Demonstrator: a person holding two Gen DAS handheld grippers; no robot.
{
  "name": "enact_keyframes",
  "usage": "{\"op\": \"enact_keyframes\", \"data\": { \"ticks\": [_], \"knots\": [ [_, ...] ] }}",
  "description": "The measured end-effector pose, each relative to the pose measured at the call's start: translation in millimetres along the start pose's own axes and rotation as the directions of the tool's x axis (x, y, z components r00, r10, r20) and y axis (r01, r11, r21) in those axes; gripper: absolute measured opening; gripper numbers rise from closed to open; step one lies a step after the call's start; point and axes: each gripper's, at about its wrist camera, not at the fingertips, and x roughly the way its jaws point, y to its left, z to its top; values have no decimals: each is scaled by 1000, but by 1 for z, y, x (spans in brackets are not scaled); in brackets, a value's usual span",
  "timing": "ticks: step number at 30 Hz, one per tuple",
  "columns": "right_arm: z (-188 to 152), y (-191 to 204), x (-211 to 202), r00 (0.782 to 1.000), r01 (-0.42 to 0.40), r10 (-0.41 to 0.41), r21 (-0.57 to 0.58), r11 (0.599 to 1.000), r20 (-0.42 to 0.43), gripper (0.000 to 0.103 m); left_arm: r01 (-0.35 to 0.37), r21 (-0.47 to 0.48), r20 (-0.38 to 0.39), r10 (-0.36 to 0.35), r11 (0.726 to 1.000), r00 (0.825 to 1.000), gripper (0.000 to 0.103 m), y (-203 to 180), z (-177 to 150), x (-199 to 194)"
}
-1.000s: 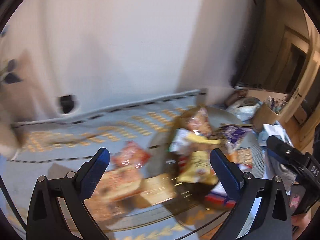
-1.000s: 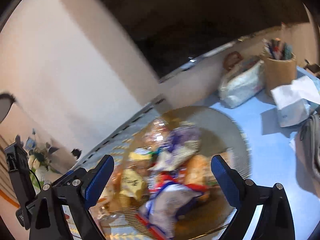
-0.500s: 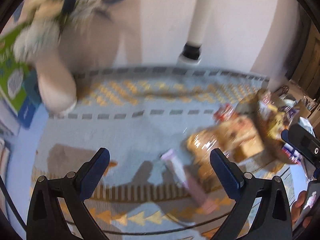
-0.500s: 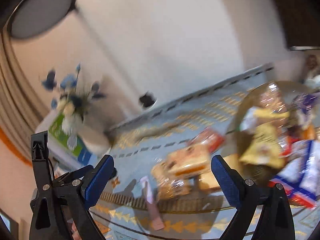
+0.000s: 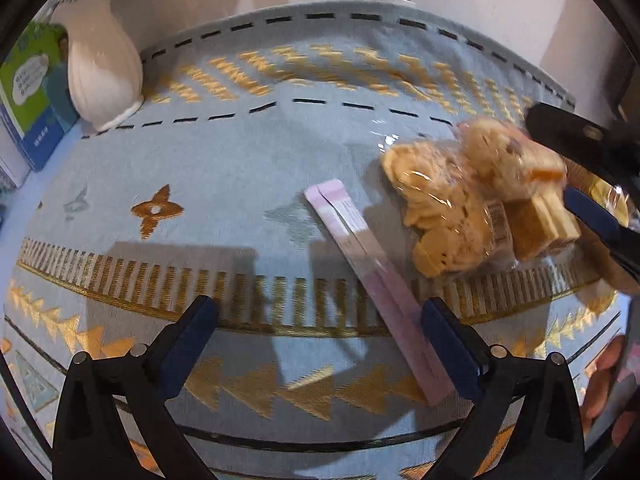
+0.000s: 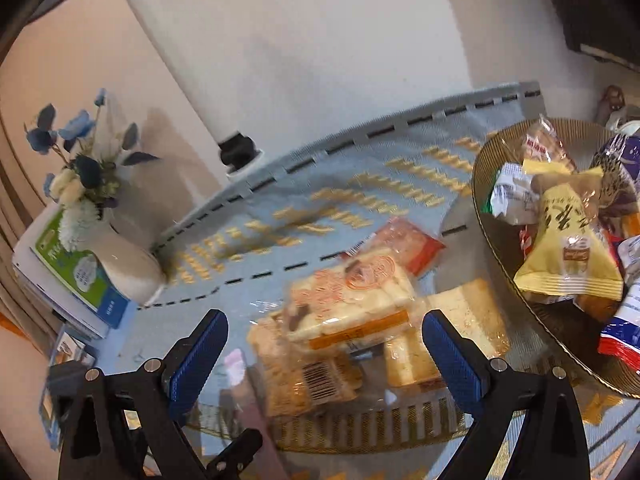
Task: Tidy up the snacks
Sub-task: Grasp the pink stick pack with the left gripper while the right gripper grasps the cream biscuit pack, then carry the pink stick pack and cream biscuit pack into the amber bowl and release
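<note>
A long pink snack bar (image 5: pixel 370 264) lies on the blue patterned cloth, its near end by the right finger of my open left gripper (image 5: pixel 320 340). Clear-wrapped pastries (image 5: pixel 452 208) sit to its right, with the right gripper's blue finger (image 5: pixel 596 216) beside them. In the right wrist view my open right gripper (image 6: pixel 324 344) hovers over those pastry packs (image 6: pixel 352 304); a red packet (image 6: pixel 404 242) lies behind them. A round basket (image 6: pixel 486 168) full of wrapped snacks, a yellow pack (image 6: pixel 568 248) on top, stands at the right.
A white vase (image 5: pixel 102 68) with blue flowers (image 6: pixel 80 160) stands at the cloth's far left, beside green and blue books (image 5: pixel 28 92). A white post with a black base (image 6: pixel 238 150) rises at the wall behind. A hand (image 5: pixel 604 376) shows at the right edge.
Both grippers swung left from the basket and lowered toward the cloth. The pink bar and pastries now sit close ahead; both grippers stay open.
</note>
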Motion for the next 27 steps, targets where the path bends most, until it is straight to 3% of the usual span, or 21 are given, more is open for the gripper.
{"op": "enact_keyframes", "data": {
  "ticks": [4, 6, 8, 9, 10, 11, 12, 17, 19, 27],
  "knots": [
    [0, -2, 9, 999, 21, -20, -38, 999, 35, 100, -66, 28, 33, 65, 997, 997, 103, -19, -8, 2],
    [0, 1, 15, 999, 32, -30, -74, 997, 34, 102, -55, 31, 66, 53, 998, 996, 102, -17, -13, -2],
    [1, 3, 18, 999, 27, -23, -92, 995, 44, 103, -40, 56, 108, 34, 998, 994, 69, -11, -17, -13],
    [2, 4, 20, 999, 21, -17, -106, 994, 44, 103, -46, 67, 139, 37, 997, 990, 25, -8, -22, -20],
    [2, 5, 22, 999, 17, -12, -119, 993, 40, 102, -66, 64, 145, 56, 996, 988, 17, -5, -23, -22],
    [2, 9, 26, 999, 35, -29, -142, 989, 43, 86, -69, 47, 144, 62, 996, 988, 16, 0, -24, -22],
    [2, 12, 28, 996, 83, -76, -174, 981, 49, 84, -46, 26, 145, 42, 999, 989, 15, 4, -23, -22],
    [-5, 5, 22, 995, 43, -26, -177, 983, 95, 80, 79, -73, 166, -66, 994, 984, 14, 27, -25, -25],
    [-6, -6, 12, 990, -44, 62, -137, 990, 124, 80, 159, -123, 180, -135, 980, 974, 14, 40, -27, -25],
    [-16, -11, -8, 972, -158, 176, -119, 980, 158, 80, 140, -158, 186, -109, 978, 976, 14, 43, -25, -19]
  ]
}}
